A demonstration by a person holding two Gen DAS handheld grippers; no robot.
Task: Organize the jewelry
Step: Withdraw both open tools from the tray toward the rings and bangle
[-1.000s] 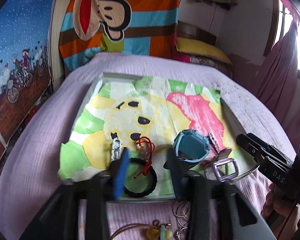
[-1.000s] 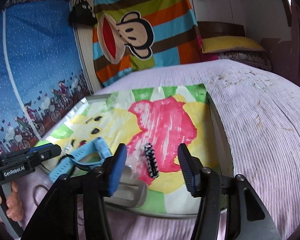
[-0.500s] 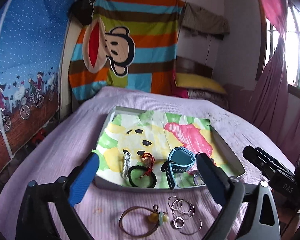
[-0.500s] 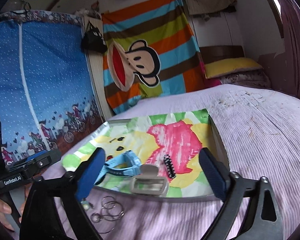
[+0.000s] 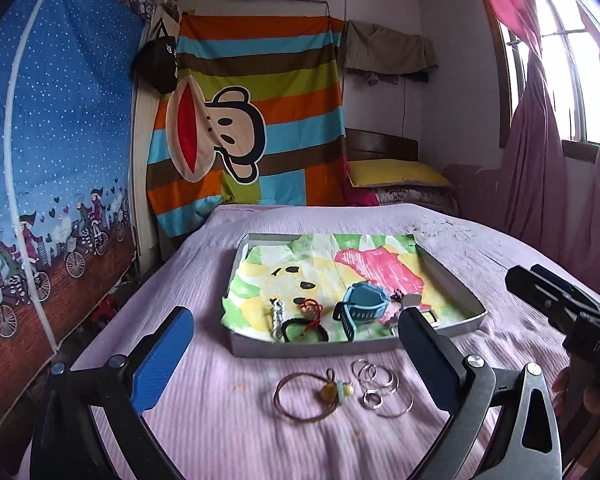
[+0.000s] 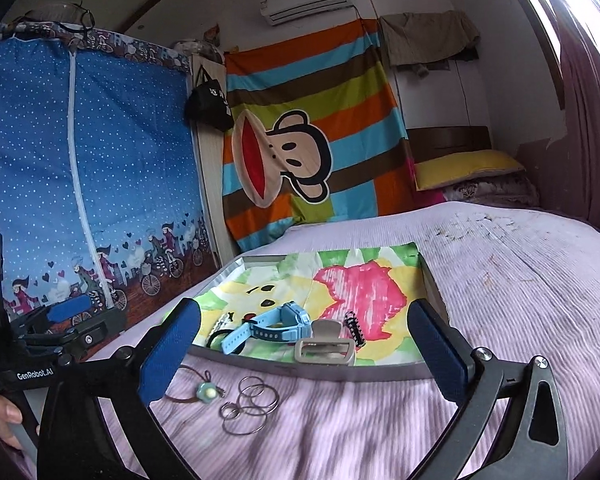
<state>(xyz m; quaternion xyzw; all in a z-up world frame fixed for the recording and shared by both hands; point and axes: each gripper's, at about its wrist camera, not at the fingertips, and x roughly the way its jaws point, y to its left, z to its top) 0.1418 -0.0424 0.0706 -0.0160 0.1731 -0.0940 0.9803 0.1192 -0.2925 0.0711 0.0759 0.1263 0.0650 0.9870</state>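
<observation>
The left gripper (image 5: 292, 360) hangs spread wide above the lilac bedspread (image 5: 220, 432), gripping nothing. Near the bed's front edge lie a thin brown cord bracelet with a yellow bead (image 5: 308, 398) and silver wire rings (image 5: 380, 390). Behind them, the grey tray (image 5: 308, 349) holds a blue watch (image 5: 362, 308). The right gripper (image 6: 304, 354) is likewise spread wide, empty.

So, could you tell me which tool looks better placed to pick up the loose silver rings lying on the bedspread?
Probably the left tool: open, empty, with the thin silver wire rings between its fingers; they lie left of centre for the right tool.
</observation>
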